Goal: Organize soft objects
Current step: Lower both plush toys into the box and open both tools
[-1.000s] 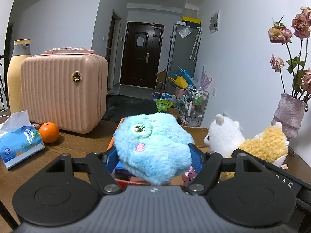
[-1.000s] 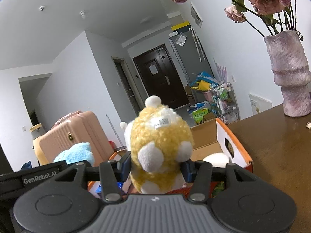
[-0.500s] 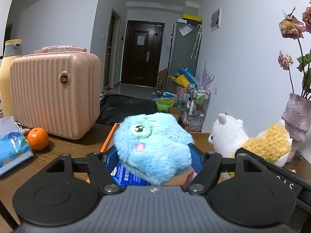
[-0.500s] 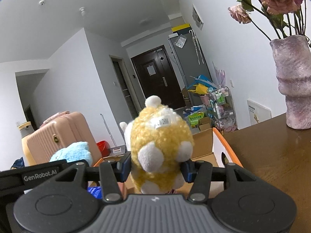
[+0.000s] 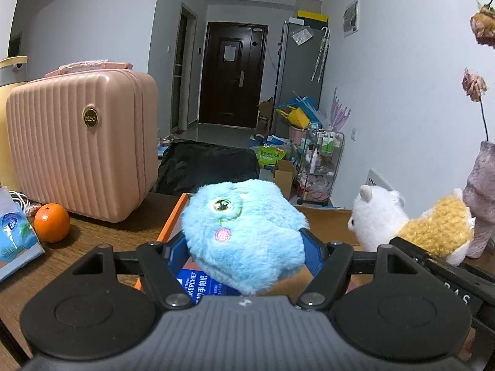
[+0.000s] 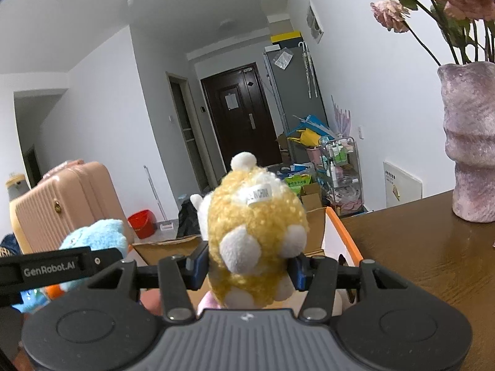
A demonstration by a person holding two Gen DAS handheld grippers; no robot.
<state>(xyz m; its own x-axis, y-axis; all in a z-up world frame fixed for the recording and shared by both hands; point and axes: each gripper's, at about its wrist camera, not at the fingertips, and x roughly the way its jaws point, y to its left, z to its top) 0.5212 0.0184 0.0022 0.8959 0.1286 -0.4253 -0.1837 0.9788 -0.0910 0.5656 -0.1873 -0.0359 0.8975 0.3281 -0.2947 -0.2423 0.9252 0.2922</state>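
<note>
The left gripper [image 5: 246, 247] has its blue-padded fingers [image 5: 312, 255] pressed into the sides of a fluffy blue plush [image 5: 244, 238], which bulges out above and below the pads and is held clear of the table. The right gripper [image 6: 249, 266] is closed the same way on a yellow alpaca plush [image 6: 256, 235], rear end toward the camera, its white feet and sewn-in label showing; in the left wrist view its white head points toward the blue toy.

Just beyond and below both toys sits an open cardboard box [image 6: 340, 241] with orange edges. The blue plush hangs over the box's left part, above a blue tissue packet [image 5: 201, 281] lying inside, and the alpaca hangs over the right part, with something pink just visible under it (too hidden to identify).

Further out on the wooden table [image 6: 417, 247] stand a pink suitcase [image 5: 83, 142], an orange [image 5: 51, 222] and a tissue pack [image 5: 15, 241] to the left, and a purple vase [image 6: 470, 142] of dried roses to the right.

As for progress, both soft toys appear gathered and carried to the box but neither is released yet. What is probably left is lowering each into the box and opening the fingers; I see no other loose soft toys on the table, though much of it lies out of view.
</note>
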